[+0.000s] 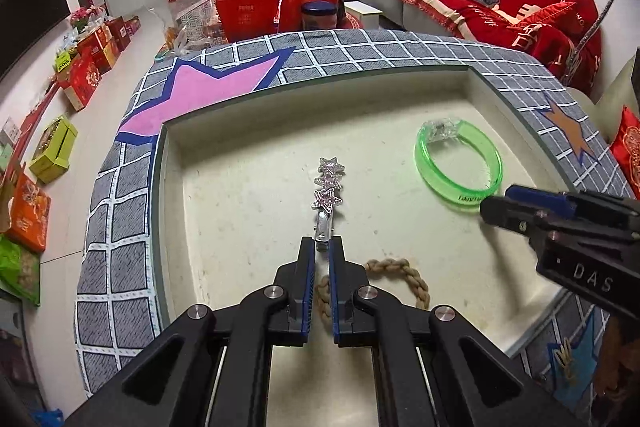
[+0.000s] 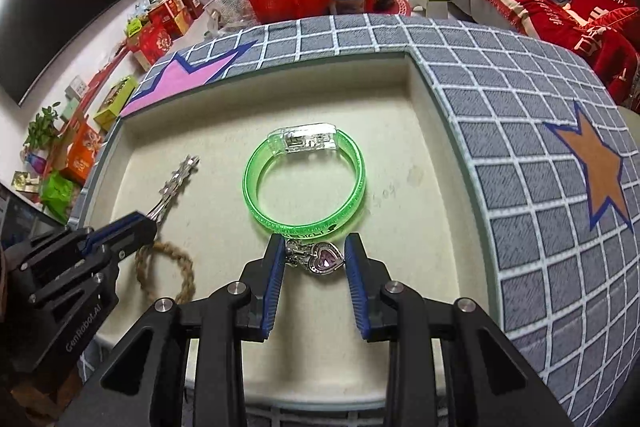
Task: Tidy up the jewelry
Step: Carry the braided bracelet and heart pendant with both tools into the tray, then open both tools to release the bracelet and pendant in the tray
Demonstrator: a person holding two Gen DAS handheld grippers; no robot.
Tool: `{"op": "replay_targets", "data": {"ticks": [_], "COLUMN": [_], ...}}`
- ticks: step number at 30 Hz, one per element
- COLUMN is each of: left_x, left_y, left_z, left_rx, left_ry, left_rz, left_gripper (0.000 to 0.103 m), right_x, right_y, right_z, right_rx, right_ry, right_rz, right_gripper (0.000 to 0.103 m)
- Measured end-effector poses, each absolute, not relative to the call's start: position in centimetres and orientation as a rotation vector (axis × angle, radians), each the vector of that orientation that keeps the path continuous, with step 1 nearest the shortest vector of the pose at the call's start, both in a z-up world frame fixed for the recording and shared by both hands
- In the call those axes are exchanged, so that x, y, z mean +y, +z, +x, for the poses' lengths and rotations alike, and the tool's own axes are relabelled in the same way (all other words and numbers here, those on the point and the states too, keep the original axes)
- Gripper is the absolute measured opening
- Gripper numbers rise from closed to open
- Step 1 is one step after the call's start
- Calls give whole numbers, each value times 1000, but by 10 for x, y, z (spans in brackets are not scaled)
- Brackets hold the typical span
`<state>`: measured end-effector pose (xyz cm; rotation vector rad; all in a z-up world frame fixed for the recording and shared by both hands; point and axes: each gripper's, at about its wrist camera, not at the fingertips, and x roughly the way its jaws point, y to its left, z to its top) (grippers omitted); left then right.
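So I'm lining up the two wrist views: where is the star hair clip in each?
Left wrist: star hair clip at centre, its metal end in the left gripper.
Right wrist: far left, running up from that gripper's tips.
Shared landmark: green bangle, right of the clip in both views.

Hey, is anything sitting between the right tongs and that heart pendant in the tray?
Nothing visible. The heart pendant already lies between the open fingers of the right tongs, on the tray floor. The green bangle sits just beyond it, at the fingertips, not in the path.
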<state>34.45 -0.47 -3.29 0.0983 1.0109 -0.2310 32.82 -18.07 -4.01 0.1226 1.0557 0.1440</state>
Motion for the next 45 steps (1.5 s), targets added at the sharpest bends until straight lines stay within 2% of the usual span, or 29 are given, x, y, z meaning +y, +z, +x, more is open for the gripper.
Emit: {"op": "replay_targets", "data": {"ticks": [7, 8, 10, 11, 12, 26, 41, 42, 43, 44, 45], "left_x": [-7, -7, -8, -9, -9, -1, -2, -2, -1, 0, 3], "left_y": [-36, -36, -35, -34, -34, -17, -1, -1, 0, 0, 3], "left_z": [348, 347, 345, 344, 342, 338, 327, 326, 326, 325, 323], "left_rx": [998, 994, 980, 975, 971, 934, 881, 878, 877, 877, 844], "left_ry": [-207, -204, -186, -174, -170, -175, -186, -187, -187, -177, -146], "left_rz": [124, 128, 151, 165, 171, 102, 101, 98, 96, 90, 80], "left_gripper": [23, 23, 23, 23, 23, 24, 24, 27, 72, 103, 103], "right_x": [-183, -183, -184, -184, -183, -196, -210, -211, -211, -212, -213], "right_y": [-40, -39, -38, -36, -34, 10, 12, 12, 12, 13, 14], "right_z": [337, 337, 336, 335, 332, 297, 271, 269, 268, 267, 266], "right_rx": [1046, 1047, 1046, 1039, 1030, 921, 919, 919, 918, 916, 914], "right_ry": [137, 140, 143, 146, 148, 146, 132, 132, 131, 132, 132], "right_rz": [134, 138, 150, 157, 161, 263, 312, 317, 321, 326, 328], "right_gripper": [35, 37, 52, 62, 63, 63, 64, 64, 64, 64, 64]}}
